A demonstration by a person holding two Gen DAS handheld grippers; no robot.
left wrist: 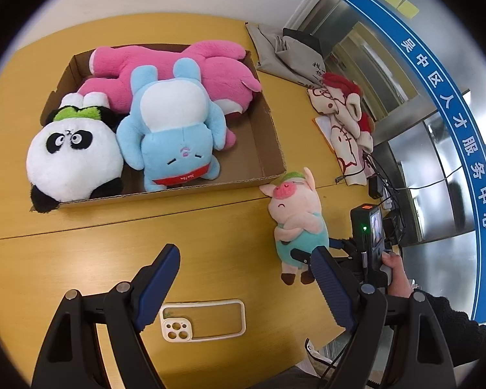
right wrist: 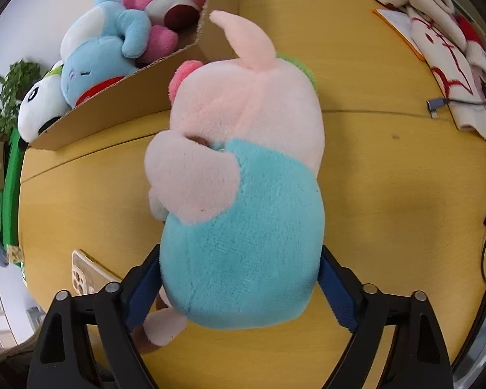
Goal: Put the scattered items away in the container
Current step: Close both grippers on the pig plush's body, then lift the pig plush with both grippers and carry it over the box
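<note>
The small pink plush pig in turquoise overalls (right wrist: 243, 194) lies on the yellow wooden table (right wrist: 388, 227), just beside the near right corner of the shallow brown cardboard box (left wrist: 272, 149). The right gripper (right wrist: 239, 288) straddles its turquoise body, blue pads flanking the fabric; whether they press yet cannot be told. A sound grasp squeezes the body's widest part before lifting. The left gripper (left wrist: 246, 285) hangs spread and empty above a cream phone case (left wrist: 202, 321). Inside the box a panda (left wrist: 74, 159), a blue plush (left wrist: 175, 136) and a pink plush (left wrist: 184, 61) leave bare floor only at the near right corner; the pig must clear the low wall to land there.
</note>
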